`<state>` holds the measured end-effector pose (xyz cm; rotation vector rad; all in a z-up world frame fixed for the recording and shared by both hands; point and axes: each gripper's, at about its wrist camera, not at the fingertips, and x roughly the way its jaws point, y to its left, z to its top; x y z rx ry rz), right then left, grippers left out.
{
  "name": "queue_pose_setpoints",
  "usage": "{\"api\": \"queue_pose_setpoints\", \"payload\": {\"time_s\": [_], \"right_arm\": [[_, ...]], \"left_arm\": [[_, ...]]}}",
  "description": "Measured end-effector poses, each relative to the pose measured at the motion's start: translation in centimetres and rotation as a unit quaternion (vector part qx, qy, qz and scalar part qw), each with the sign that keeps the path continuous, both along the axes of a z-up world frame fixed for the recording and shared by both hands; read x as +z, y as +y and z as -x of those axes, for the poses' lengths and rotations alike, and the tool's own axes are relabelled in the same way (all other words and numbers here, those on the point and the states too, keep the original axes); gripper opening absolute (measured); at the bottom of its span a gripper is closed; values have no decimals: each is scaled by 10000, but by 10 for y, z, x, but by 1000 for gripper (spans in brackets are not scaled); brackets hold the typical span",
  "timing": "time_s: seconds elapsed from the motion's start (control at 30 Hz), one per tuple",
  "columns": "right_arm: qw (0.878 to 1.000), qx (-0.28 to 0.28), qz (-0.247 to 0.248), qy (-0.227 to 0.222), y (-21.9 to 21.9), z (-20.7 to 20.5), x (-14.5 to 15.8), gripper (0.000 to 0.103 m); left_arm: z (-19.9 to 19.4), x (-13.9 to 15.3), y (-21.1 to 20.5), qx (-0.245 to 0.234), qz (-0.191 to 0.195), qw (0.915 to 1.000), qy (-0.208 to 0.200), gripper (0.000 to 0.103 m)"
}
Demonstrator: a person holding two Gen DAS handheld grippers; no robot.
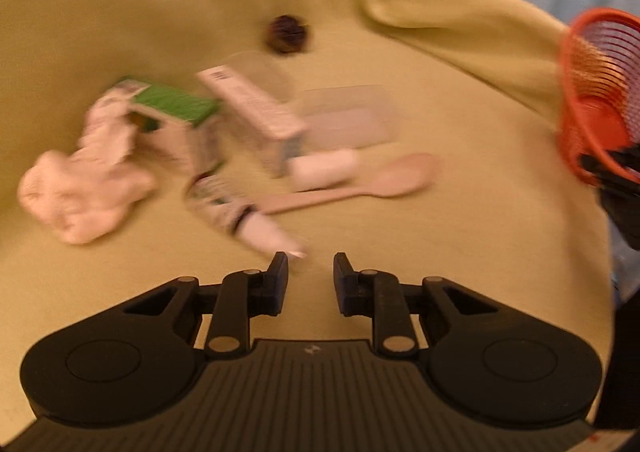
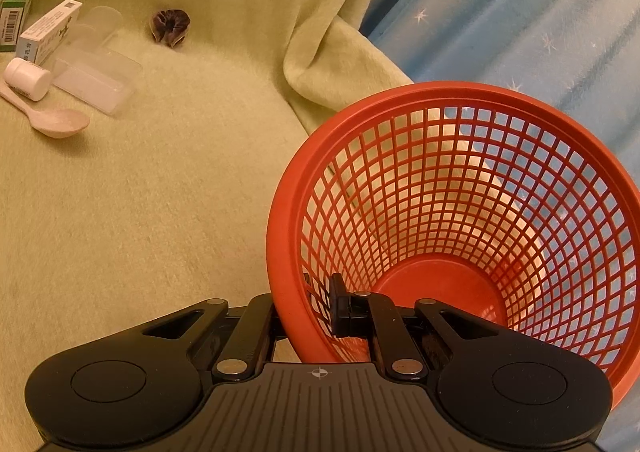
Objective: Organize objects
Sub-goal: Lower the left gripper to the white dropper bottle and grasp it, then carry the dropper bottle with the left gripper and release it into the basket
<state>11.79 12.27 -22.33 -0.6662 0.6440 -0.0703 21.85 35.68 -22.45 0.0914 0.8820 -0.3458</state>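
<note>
Between the jaws of the right gripper (image 2: 308, 312) sits the rim of a red mesh basket (image 2: 460, 211), clenched with one finger outside the wall and one inside; the basket is tilted, empty, and held near the edge of the green blanket (image 2: 180, 191). It looks light and fairly stiff, though the thin lattice may flex, so the solid rim seems the safest hold. Well apart from it lies a loose heap of things: a pink spoon (image 2: 52, 121), a small white bottle (image 2: 26, 79) touching its handle, a clear plastic box (image 2: 94, 81), a white carton (image 2: 48, 31), a green carton (image 2: 16, 11) and a dark scrunchie (image 2: 170, 27) off by itself. The left gripper (image 1: 310, 280) hovers with jaws released and nothing between them, just beside a printed tube (image 1: 240, 207), with a crumpled white cloth (image 1: 80, 187) further left. The tube looks soft and slippery; a hold across its middle seems wise.
</note>
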Motion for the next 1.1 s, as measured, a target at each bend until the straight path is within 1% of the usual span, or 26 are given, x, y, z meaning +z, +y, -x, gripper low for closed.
{"api": "queue_pose_setpoints", "payload": {"time_s": [0.03, 0.07, 0.1, 0.13, 0.17, 0.2, 0.23, 0.27, 0.37, 0.43, 0.5, 0.53, 0.63, 0.67, 0.73, 0.83, 0.97, 1.1], "right_arm": [[10000, 7, -2, 0, 0, 0, 0, 5], [10000, 9, -10, -1, -1, 0, 0, 5], [10000, 4, -25, -8, -1, 1, 0, 5], [10000, -3, -33, -15, -1, 0, 0, 5], [10000, -5, -40, -18, -1, 0, 0, 5], [10000, -3, -39, -18, 0, 0, 0, 5], [10000, -1, -33, -17, 1, 0, 0, 5], [10000, 2, -28, -13, 0, 0, 0, 5], [10000, -2, -45, -18, 0, -1, 1, 5], [10000, -20, -76, -29, 0, -1, 1, 5], [10000, -25, -77, -27, 1, -2, 1, 5], [10000, -24, -67, -20, 2, -4, 1, 5], [10000, -28, -51, -8, 4, -5, 0, 5], [10000, -35, -60, -12, 3, -5, 1, 5], [10000, -47, -78, -16, 2, -5, 1, 5], [10000, -38, -47, -2, 3, -5, 0, 5], [10000, -32, -38, 4, 3, -4, 1, 5], [10000, -29, -33, 4, 3, -4, 0, 5]], "left_arm": [[2, 0, -4, -99, -99, 9999, -60, 30], [3, 1, -8, -163, -283, 9993, -154, 42], [5, 2, -11, -209, -510, 9981, -264, 47], [7, 4, -11, -247, -677, 9967, -378, 60], [8, 6, -10, -275, -816, 9950, -503, 80], [8, 8, -8, -278, -962, 9929, -638, 88], [7, 7, -5, -298, -1049, 9913, -742, 93], [4, 7, -2, -360, -1072, 9907, -760, 93], [-14, -1, 8, -508, -1062, 9912, -600, 93], [-24, -5, 10, -612, -1119, 9897, -648, 93], [-34, -7, 11, -795, -1090, 9892, -578, 93], [-38, -9, 10, -906, -1101, 9884, -527, 93], [-48, -18, 8, -1225, -1309, 9832, -349, 93], [-48, -19, 9, -1303, -1296, 9823, -356, 94], [-48, -19, 10, -1341, -1287, 9820, -348, 93], [-45, -17, 11, -1393, -1252, 9818, -309, 89], [-42, -16, 12, -1318, -1188, 9839, -190, 89], [-38, -14, 10, -1307, -1044, 9859, -43, 90]]}}
